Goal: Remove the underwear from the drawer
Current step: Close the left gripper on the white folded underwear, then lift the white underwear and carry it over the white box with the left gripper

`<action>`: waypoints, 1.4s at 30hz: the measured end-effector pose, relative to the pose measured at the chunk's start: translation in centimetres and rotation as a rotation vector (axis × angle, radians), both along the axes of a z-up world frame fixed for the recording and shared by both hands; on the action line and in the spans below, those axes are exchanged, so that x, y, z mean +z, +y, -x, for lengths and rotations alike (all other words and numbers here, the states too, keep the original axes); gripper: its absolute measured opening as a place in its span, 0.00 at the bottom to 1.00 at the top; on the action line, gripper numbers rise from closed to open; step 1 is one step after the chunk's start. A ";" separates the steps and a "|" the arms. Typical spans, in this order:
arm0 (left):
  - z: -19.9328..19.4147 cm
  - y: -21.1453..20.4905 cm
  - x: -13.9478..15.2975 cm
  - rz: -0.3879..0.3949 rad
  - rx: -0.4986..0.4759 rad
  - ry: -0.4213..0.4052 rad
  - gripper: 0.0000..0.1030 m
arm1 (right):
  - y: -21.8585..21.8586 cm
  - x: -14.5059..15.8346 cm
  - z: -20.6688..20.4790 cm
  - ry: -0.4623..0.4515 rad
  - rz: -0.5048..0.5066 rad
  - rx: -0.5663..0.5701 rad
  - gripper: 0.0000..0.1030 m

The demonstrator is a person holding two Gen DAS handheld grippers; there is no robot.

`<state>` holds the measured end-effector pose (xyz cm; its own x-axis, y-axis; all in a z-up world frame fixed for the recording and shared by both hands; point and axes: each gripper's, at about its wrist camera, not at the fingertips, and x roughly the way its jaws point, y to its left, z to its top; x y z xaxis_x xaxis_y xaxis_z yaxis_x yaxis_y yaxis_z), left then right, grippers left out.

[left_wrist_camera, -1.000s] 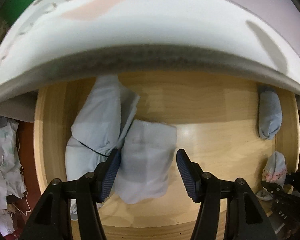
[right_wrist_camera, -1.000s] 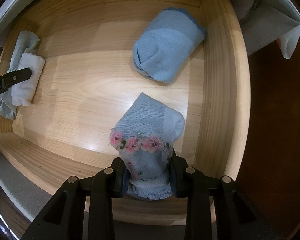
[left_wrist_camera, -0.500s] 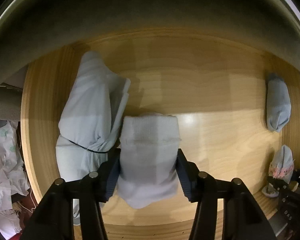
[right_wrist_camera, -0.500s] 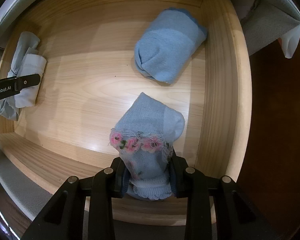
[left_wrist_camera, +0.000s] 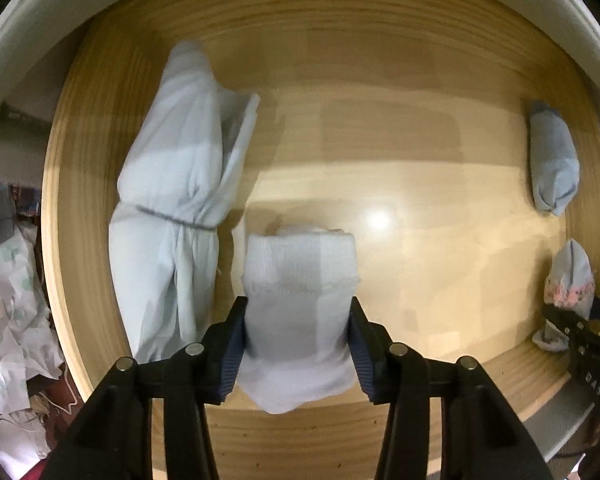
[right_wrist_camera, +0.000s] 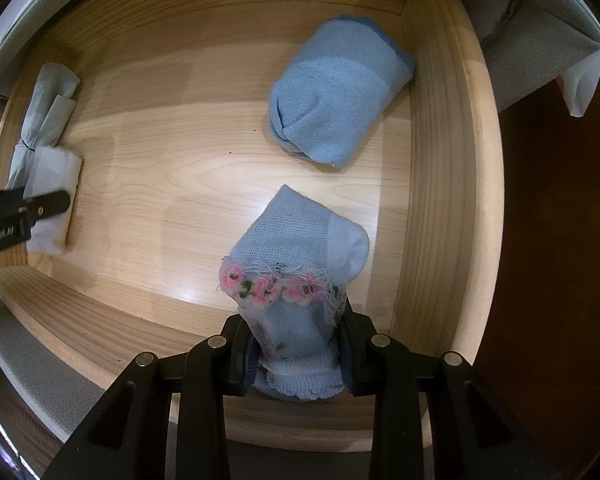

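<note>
An open wooden drawer (left_wrist_camera: 400, 168) holds several folded garments. My left gripper (left_wrist_camera: 298, 350) is shut on a folded white piece (left_wrist_camera: 300, 280) at the drawer's front left; it also shows in the right wrist view (right_wrist_camera: 52, 196). A long pale blue bundle (left_wrist_camera: 172, 200) tied with a band lies just left of it. My right gripper (right_wrist_camera: 298, 350) is shut on a pale blue piece with pink flower lace (right_wrist_camera: 296, 276) at the front right; it also shows in the left wrist view (left_wrist_camera: 568, 280). A rolled blue piece (right_wrist_camera: 336, 88) lies behind it.
The drawer's right wall (right_wrist_camera: 444, 160) is close to my right gripper. Its front edge (right_wrist_camera: 100, 340) runs under both grippers. Crumpled patterned cloth (left_wrist_camera: 8, 320) lies outside the drawer at the left. Grey fabric (right_wrist_camera: 540, 52) hangs outside at the right.
My left gripper has moved deeper into the drawer and closed from open onto the folded white piece. My right gripper has stayed shut on the lace piece, hardly moving.
</note>
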<state>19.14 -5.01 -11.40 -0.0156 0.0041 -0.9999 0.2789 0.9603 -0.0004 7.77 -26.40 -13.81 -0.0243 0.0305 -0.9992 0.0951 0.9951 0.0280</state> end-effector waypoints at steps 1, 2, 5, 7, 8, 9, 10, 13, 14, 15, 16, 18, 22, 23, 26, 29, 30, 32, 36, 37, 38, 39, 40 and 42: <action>0.1 0.1 0.2 0.005 0.003 0.003 0.45 | -0.1 0.0 0.0 0.000 0.000 0.001 0.28; 0.3 0.3 0.2 0.014 0.008 0.005 0.44 | -0.1 0.1 0.0 0.000 0.000 0.001 0.28; 1.0 0.6 0.8 0.023 0.009 -0.006 0.43 | 0.0 0.0 0.0 0.001 0.003 0.003 0.28; 1.0 0.9 1.1 0.032 0.012 -0.012 0.43 | 0.1 0.0 0.0 0.002 0.004 0.005 0.28; 1.2 1.0 1.3 0.038 0.015 -0.014 0.43 | 0.1 0.0 -0.1 0.004 0.006 0.007 0.28; 1.3 1.2 1.5 0.041 0.014 -0.017 0.43 | 0.1 -0.1 0.0 0.005 0.007 0.008 0.28; 1.7 1.4 1.8 0.046 0.017 -0.024 0.43 | 0.2 -0.1 -0.1 0.005 0.009 0.008 0.28; 2.4 1.9 2.6 0.078 0.027 -0.027 0.43 | 0.3 -0.1 -0.1 0.006 0.011 0.009 0.28; 2.8 2.0 3.1 0.091 0.031 -0.030 0.43 | 0.4 -0.1 -0.1 0.005 0.011 0.008 0.28; 3.2 2.2 3.5 0.094 0.029 -0.036 0.43 | 0.4 -0.1 -0.1 0.005 0.010 0.008 0.28; 3.3 2.4 3.9 0.091 0.028 -0.046 0.43 | 0.4 -0.1 -0.1 0.004 0.008 0.007 0.28; 3.8 2.6 4.8 0.103 0.027 -0.059 0.43 | 0.4 -0.1 -0.1 0.002 0.006 0.006 0.28; 4.6 4.2 6.9 0.144 0.041 -0.085 0.43 | 0.4 -0.2 -0.2 0.000 0.004 0.007 0.28; 4.7 4.3 7.5 0.148 0.041 -0.098 0.43 | 0.4 -0.2 -0.1 -0.001 0.002 0.007 0.28; 5.4 5.1 9.1 0.153 0.042 -0.137 0.43 | 0.3 -0.3 -0.1 -0.002 0.001 0.009 0.28; 5.8 5.5 10.8 0.162 0.048 -0.181 0.43 | 0.3 -0.3 -0.1 -0.002 0.000 0.008 0.28; 5.3 5.2 11.0 0.164 0.048 -0.194 0.43 | 0.3 -0.3 -0.1 -0.002 0.000 0.008 0.28; 5.1 6.0 12.9 0.160 0.045 -0.233 0.43 | 0.3 -0.3 0.0 -0.003 0.000 0.007 0.28; 5.3 6.1 16.3 0.181 0.042 -0.316 0.43 | 0.2 -0.4 0.0 -0.003 0.000 0.009 0.27; 5.4 5.9 17.0 0.187 0.039 -0.334 0.43 | 0.2 -0.4 0.0 -0.003 0.000 0.009 0.27; 5.5 5.8 17.8 0.192 0.037 -0.353 0.43 | 0.2 -0.4 0.0 -0.003 0.000 0.009 0.27; 5.5 5.8 18.7 0.199 0.037 -0.376 0.43 | 0.2 -0.4 0.0 -0.003 0.000 0.009 0.27; 5.5 6.0 19.7 0.205 0.036 -0.398 0.43 | 0.2 -0.4 0.0 -0.003 0.000 0.010 0.27; 5.5 5.9 21.7 0.212 0.031 -0.448 0.43 | 0.2 -0.4 0.0 -0.004 -0.001 0.009 0.27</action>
